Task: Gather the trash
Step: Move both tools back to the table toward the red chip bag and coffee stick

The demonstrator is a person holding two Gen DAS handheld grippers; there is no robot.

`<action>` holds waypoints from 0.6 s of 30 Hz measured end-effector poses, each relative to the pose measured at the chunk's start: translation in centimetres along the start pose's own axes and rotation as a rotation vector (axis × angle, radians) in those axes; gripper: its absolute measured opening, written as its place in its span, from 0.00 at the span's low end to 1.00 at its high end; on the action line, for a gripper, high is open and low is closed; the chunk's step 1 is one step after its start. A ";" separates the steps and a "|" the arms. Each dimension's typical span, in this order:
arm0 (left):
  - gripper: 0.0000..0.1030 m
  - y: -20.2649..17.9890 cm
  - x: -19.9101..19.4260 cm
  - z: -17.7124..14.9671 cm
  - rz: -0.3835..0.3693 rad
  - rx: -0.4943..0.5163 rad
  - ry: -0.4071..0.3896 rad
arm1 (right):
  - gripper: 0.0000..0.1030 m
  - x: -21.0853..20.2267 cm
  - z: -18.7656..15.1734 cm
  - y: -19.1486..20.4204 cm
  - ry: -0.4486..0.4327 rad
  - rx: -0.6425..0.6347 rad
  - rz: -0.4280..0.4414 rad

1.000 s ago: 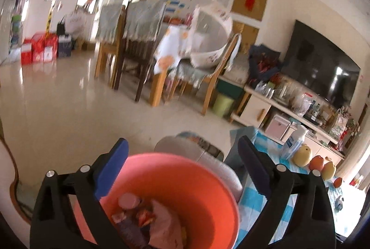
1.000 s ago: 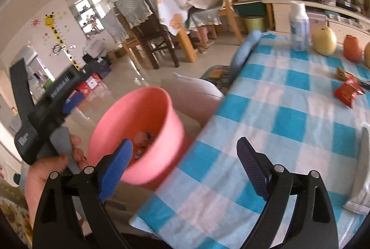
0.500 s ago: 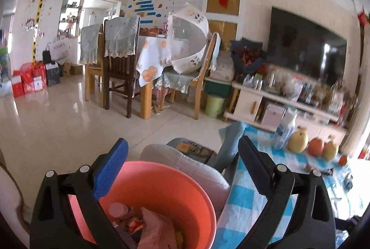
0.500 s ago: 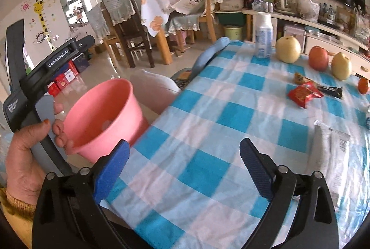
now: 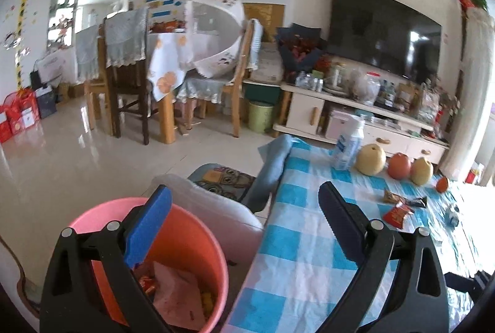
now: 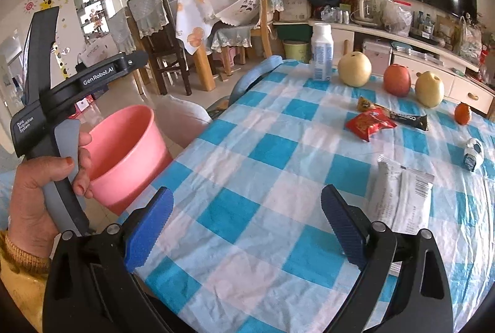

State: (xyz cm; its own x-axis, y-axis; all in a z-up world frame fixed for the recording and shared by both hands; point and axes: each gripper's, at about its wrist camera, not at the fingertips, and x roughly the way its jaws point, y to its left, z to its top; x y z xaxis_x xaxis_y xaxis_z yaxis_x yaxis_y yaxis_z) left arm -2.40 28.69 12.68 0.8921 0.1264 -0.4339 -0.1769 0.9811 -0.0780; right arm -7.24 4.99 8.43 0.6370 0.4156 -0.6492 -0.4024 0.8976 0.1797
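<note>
The right claw [image 6: 244, 218] hangs over the near part of the bench [image 6: 235, 153], its blue pads wide apart and holding nothing. The left claw [image 5: 244, 221] is equally wide open and empty, above the pink bucket [image 5: 185, 243]. The bucket sits off the bench's left edge, below the cloth, and already holds some wrappers. Taking the bucket as the landmark, the trash lies to its right on the checked cloth: a white packet [image 6: 402, 197] nearest the right claw, then a red snack bag [image 6: 369, 124] and a dark bar wrapper [image 6: 399, 116] farther off, and a small crumpled piece [image 6: 473, 153] farthest right. Likely risks: the flat packet may slip from the pads, a pinch may gather the loose cloth, or a long reach may knock the fruit [image 6: 354, 68] and white bottle [image 6: 321, 56] at the far edge.
</note>
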 end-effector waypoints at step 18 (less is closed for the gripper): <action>0.93 -6.2 1.1 -0.9 -0.120 0.061 0.044 | 0.92 -2.5 -0.8 -4.1 -0.048 0.028 -0.016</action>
State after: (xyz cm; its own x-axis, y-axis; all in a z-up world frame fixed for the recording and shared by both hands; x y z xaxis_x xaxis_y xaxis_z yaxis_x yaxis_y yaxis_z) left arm -0.72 22.66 11.85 0.8858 0.0019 -0.4641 -0.0426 0.9961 -0.0773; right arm -7.73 0.13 8.75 0.6744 0.4071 -0.6160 -0.3737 0.9077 0.1907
